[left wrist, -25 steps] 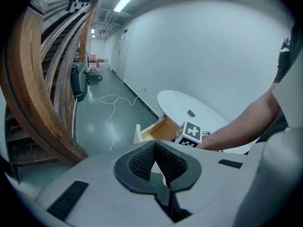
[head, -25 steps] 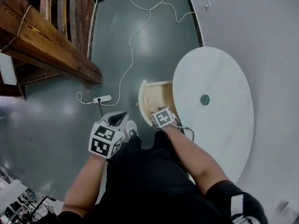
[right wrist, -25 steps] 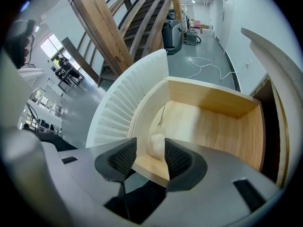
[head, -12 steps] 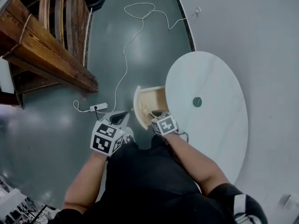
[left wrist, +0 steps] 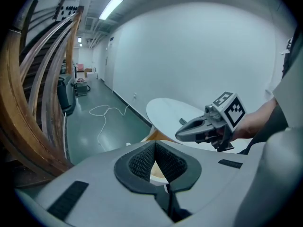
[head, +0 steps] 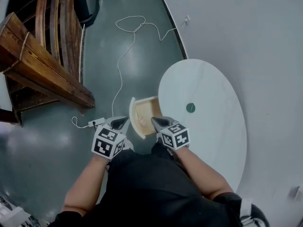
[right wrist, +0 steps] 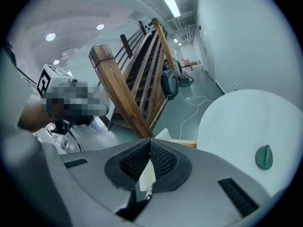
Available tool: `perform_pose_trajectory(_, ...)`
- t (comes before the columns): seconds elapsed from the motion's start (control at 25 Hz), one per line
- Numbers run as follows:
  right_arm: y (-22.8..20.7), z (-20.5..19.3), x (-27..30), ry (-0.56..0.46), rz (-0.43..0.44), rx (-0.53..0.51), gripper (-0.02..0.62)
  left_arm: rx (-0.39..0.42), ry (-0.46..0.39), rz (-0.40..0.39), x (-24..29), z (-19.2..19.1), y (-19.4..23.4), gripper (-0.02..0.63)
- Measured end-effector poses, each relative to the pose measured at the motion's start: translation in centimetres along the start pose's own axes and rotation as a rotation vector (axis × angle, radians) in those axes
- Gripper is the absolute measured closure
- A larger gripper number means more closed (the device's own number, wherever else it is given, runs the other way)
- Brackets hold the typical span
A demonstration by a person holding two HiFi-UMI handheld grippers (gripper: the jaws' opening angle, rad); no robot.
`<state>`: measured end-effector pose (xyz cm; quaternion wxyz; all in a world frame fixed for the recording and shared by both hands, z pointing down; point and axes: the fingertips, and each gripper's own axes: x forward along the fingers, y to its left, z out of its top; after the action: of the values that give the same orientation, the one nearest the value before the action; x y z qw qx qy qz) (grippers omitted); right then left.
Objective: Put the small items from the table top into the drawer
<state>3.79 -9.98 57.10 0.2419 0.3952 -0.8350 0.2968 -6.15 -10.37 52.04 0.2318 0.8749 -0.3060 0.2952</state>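
Now right gripper [head: 155, 120] — just closed on nothing — hangs apart from green item [head: 191, 108]

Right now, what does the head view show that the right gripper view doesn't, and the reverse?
Head view only: the inside of the open drawer and the power strip on the floor. Right gripper view only: the ceiling lights, and the right claw up close; its jaws have just been closing, tips together, nothing between. Both: the white table, the green item on it, the wooden stairs.
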Motion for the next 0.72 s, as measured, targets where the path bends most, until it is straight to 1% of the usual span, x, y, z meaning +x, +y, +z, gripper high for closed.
perform_pose_trajectory(0.16,0.0,2.8,-2.7,-0.091,-0.026,-0.016,0.587,0.019,-0.003,-0.016,0.3,0.2,-0.7,0.592)
perform_pose_trajectory(0.32,-1.5,4.1,-4.4,-0.142,-0.089,-0.021,0.588,0.05,0.003,-0.041,1.1,0.9,-1.8,0.592)
perform_pose_trajectory(0.48,-4.3,3.8,-5.9,-0.16,-0.18,0.002,0.588,0.095,0.004,-0.069,2.1,2.1,-3.0,0.592)
perform_pose_trajectory(0.72,-9.9,2.3,-9.1,-0.191,-0.306,0.098,0.588,0.147,0.021,-0.098,4.1,3.3,-4.4,0.592)
